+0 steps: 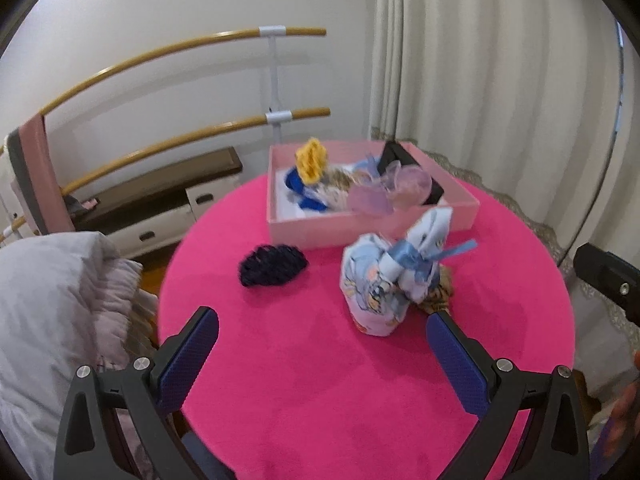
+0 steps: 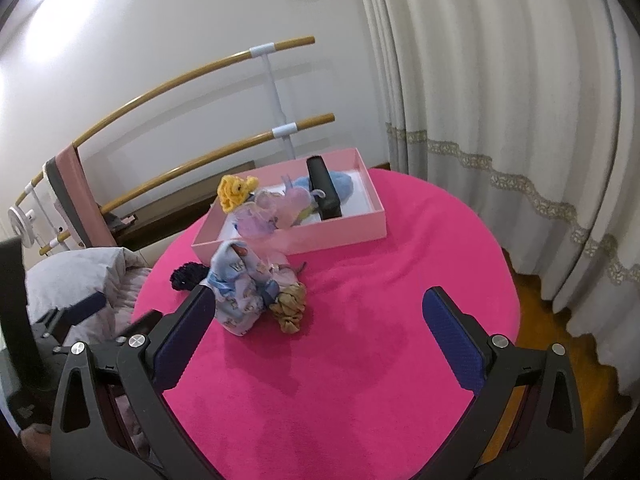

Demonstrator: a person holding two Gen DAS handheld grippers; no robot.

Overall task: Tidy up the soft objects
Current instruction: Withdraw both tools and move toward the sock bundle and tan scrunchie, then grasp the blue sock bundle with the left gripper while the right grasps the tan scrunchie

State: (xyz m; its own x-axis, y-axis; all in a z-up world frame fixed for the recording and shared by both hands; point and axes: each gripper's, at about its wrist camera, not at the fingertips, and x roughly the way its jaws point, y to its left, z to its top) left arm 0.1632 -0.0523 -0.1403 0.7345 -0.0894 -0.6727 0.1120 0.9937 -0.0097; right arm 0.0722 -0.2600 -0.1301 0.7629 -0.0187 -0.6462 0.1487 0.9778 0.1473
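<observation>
I find the pale-blue printed cloth bundle ahead-right of my left tongs, standing tall; right tongs nearer (both agape, empty).

black tongs, blue textured pads, silver screws

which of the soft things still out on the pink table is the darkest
The navy scrunchie, lying alone left of the others in front of the pink box. The printed cloth bundle is pale blue, and the scrunchie beside it is tan.

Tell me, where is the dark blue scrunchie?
The dark blue scrunchie lies on the pink table, left of the patterned cloth bundle, before the pink box.
</observation>
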